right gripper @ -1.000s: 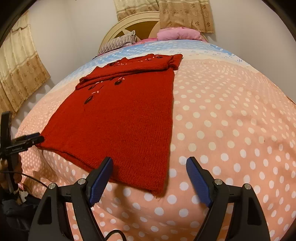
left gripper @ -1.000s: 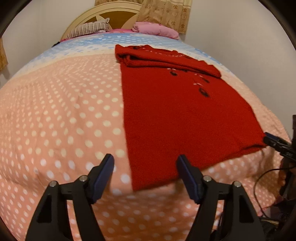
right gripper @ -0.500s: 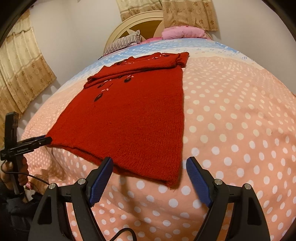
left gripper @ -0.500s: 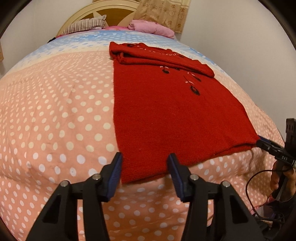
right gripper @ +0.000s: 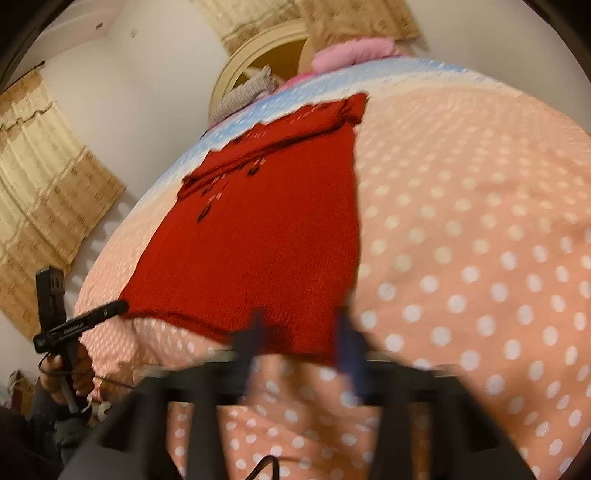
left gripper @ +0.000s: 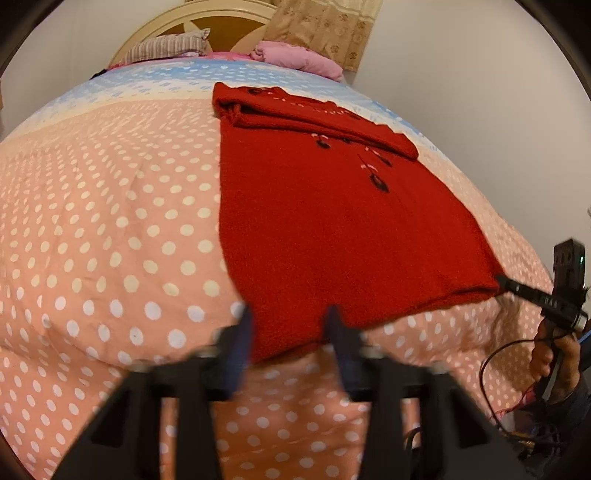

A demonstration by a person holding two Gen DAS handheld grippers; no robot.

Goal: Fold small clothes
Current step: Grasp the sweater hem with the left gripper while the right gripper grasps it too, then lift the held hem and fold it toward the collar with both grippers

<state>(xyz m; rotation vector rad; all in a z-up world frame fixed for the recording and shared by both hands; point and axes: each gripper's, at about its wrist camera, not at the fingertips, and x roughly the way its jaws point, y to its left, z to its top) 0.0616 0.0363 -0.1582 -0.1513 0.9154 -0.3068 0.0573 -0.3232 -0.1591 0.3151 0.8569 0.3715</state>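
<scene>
Left wrist: both claws have just closed, pinching sweater (left gripper: 332, 240) hem.

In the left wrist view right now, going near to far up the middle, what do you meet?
Left tool → red sweater → its folded sleeves → blue band of the bedspread → pink pillow → curtain.

left claw (left gripper: 288, 332), right claw (right gripper: 301, 334), likely closed onto sweater (left gripper: 332, 229) hem

Red sweater (left gripper: 332, 236) rough matt knit; bedspread (left gripper: 110, 221) smooth dotted cloth.
</scene>
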